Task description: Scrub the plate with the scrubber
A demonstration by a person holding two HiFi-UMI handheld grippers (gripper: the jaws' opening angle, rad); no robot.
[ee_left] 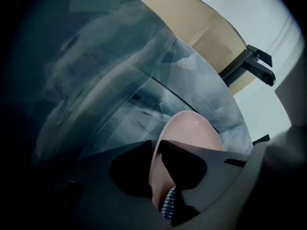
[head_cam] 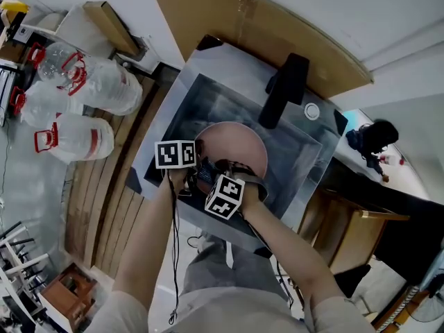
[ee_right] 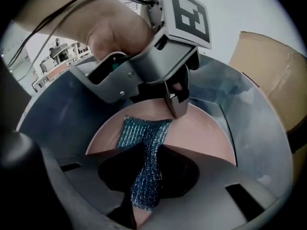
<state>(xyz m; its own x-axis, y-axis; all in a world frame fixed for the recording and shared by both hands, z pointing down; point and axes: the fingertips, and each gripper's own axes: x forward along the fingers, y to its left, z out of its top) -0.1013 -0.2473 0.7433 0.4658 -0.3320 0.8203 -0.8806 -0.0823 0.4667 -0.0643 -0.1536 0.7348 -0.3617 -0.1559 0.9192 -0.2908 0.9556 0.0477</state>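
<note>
A pink plate [head_cam: 240,143] stands tilted in the steel sink [head_cam: 223,101]. My left gripper [ee_left: 156,146] is shut on the plate's near rim [ee_left: 188,131], one jaw on each face. In the right gripper view the same left gripper [ee_right: 176,105] comes down from above onto the plate [ee_right: 204,135]. A blue-green mesh scrubber [ee_right: 145,150] is pinched between the jaws of my right gripper [ee_right: 149,153], its free end spread flat on the plate's face. An edge of the scrubber [ee_left: 168,203] shows low in the left gripper view. Both marker cubes sit close together over the plate.
A black faucet [head_cam: 283,87] reaches over the sink's far side, beside a round fitting [head_cam: 311,111]. Cardboard [head_cam: 277,26] leans behind the sink. Large clear water bottles [head_cam: 87,92] with red handles lie at left on wooden slats [head_cam: 104,207]. The sink walls close in around the plate.
</note>
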